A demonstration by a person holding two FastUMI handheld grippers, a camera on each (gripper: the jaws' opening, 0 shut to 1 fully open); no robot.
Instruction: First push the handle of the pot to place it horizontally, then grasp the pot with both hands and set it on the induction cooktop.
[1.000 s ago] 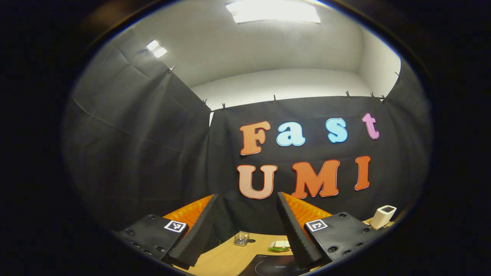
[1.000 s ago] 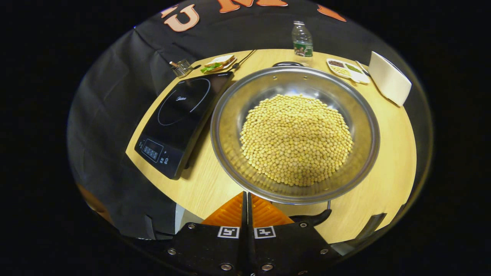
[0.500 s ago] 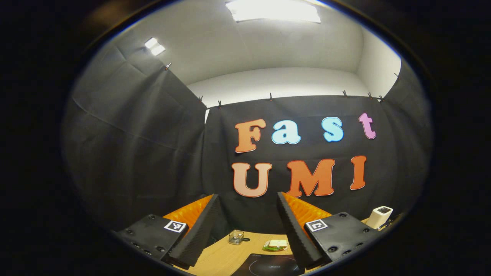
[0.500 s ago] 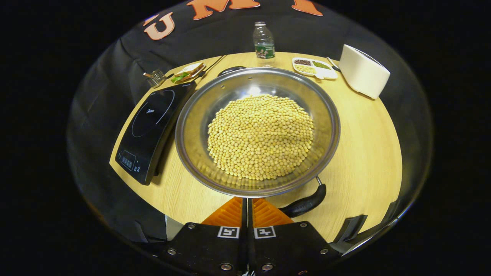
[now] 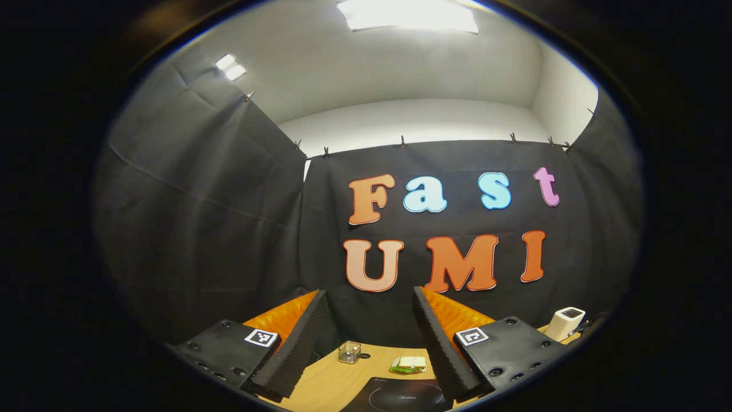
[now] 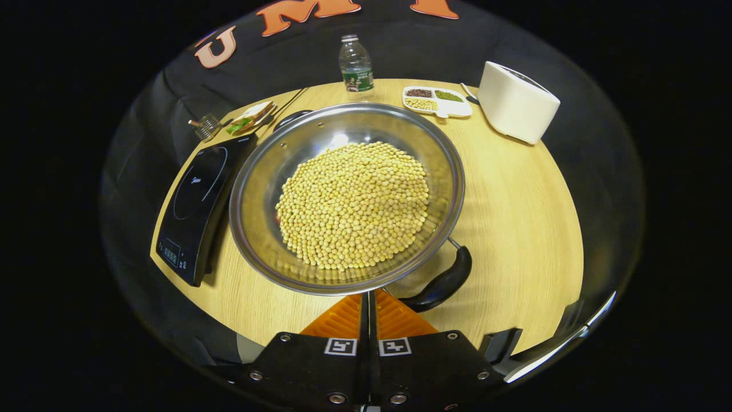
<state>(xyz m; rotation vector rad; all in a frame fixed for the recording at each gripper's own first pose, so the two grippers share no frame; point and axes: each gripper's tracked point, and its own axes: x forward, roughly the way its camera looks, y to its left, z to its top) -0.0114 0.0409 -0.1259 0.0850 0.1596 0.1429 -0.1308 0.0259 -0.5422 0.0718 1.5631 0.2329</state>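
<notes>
Pot (image 6: 269, 189), a wide steel pan heaped with soybeans (image 6: 353, 205), sits at the centre of the right gripper view on the round wooden table (image 6: 514, 206). Its long dark handle (image 6: 441, 281) points toward the lower right of the frame, and a small loop handle (image 6: 290, 117) shows at the far rim. I see the induction cooktop (image 6: 197, 200) just beside the pot at centre left, apart from it. A white appliance (image 6: 516, 102) stands at upper right. Along the far edge are a water bottle (image 6: 355, 64), a divided dish of beans (image 6: 437, 100), a sandwich on a plate (image 6: 250, 117) and a small wire holder (image 6: 206, 126).

I read the right gripper (image 6: 369, 300) at bottom centre as clenched, its fingers pressed together with nothing between them, the tips just at the pot's near rim beside the handle.

In the left gripper view, my left gripper (image 5: 366, 343) is released, fingers spread wide and empty, aimed at the booth wall. The cooktop (image 5: 400, 395) lies at the bottom edge.
</notes>
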